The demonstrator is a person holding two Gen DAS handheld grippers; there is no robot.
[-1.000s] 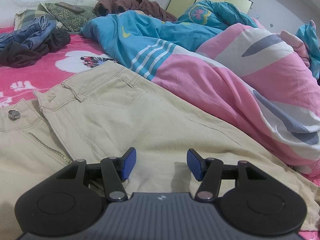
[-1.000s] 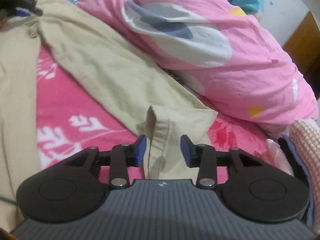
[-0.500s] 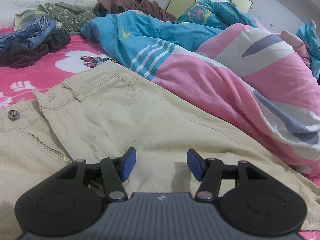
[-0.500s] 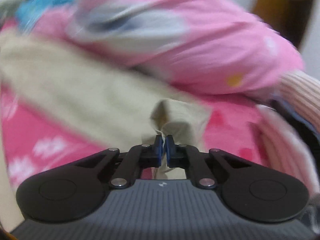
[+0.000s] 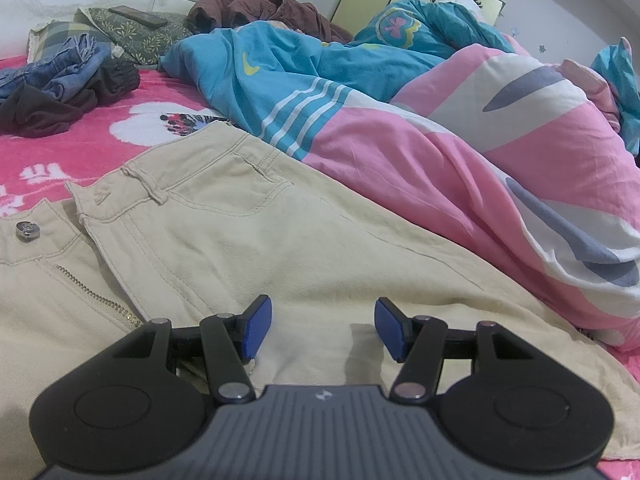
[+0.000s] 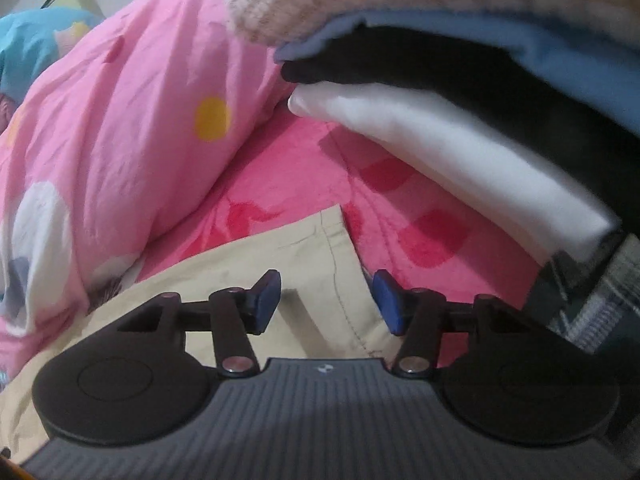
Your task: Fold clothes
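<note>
Currently the beige trousers (image 5: pixel 248 240) lie spread flat on the bed (image 5: pixel 80 148), waistband toward the headboard end, zipper undone. Left tool (image 5: pixel 322 330) hovers over the thigh area, jaws released, nothing clamped. A pink quilt (image 5: pixel 460 184) is bunched along the trousers' far edge. Right tool (image 6: pixel 326 300) has just been opening; its jaws stand apart over the trouser leg hem (image 6: pixel 320 256), pads not pressing the cloth. A folded clothes stack (image 6: pixel 460 128) sits near the hem.

One pair of beige trousers (image 5: pixel 248 240), one pink quilt (image 5: pixel 500 168), one stack of folded clothes (image 6: pixel 460 132), two grippers
</note>
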